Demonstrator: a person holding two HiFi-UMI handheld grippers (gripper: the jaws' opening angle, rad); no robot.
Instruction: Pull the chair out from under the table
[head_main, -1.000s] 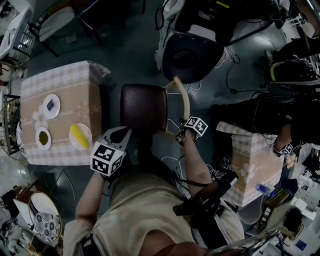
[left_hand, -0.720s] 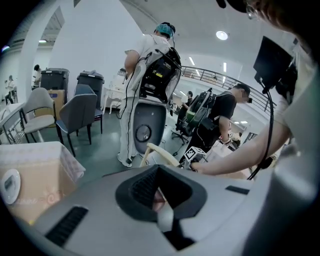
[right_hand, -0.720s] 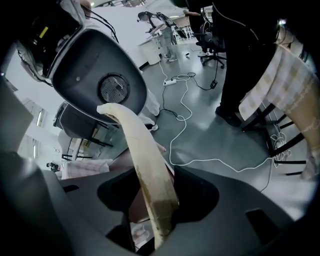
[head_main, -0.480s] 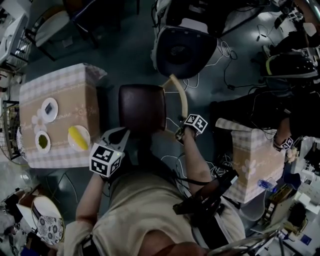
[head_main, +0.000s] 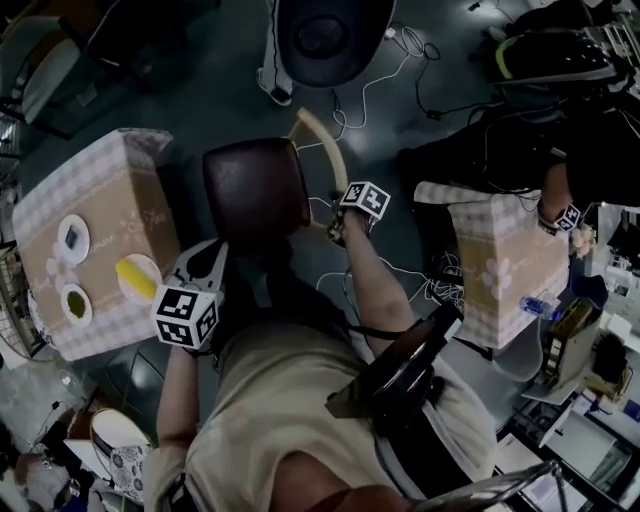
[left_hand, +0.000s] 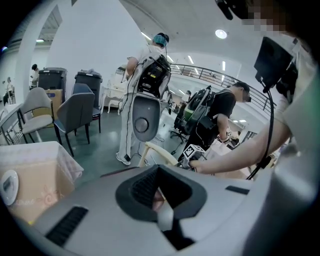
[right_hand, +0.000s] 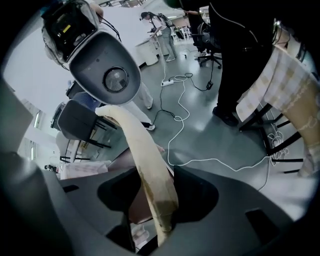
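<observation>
At the left stands the table (head_main: 100, 195) with a checked cloth, and on it are small plates (head_main: 72, 238), one with something yellow. The left gripper (head_main: 207, 258) hangs just beside the near corner of the chair seat. Its two white jaws seem to stand apart, and I see nothing pressed between them. In the left gripper view only a dark recess with a pale strip shows, so this reading is not very sure. The left arm comes down along the person's side, and the gripper slopes gently downward toward the chair.

The chair (head_main: 255, 190) has a dark brown seat, which lies just beside the table's edge and, as seen from above, not under the top. Its curved pale backrest (head_main: 322, 145) is on the side away from the table.

The right gripper (head_main: 338, 225) is closed on this backrest. In the right gripper view the pale rail runs straight between the jaws and fills the gap. The right forearm (head_main: 375, 290) reaches forward, and the gripper points steeply down onto the rail. Further right is a second covered table (head_main: 500, 270), well apart from the chair.

I judge that the pull is in its late part, because the seat looks already free of the table. The next move calls for a firm hold on the rail and a level draw away from the table. The cables (head_main: 345, 285) on the floor could catch the chair legs.
</observation>
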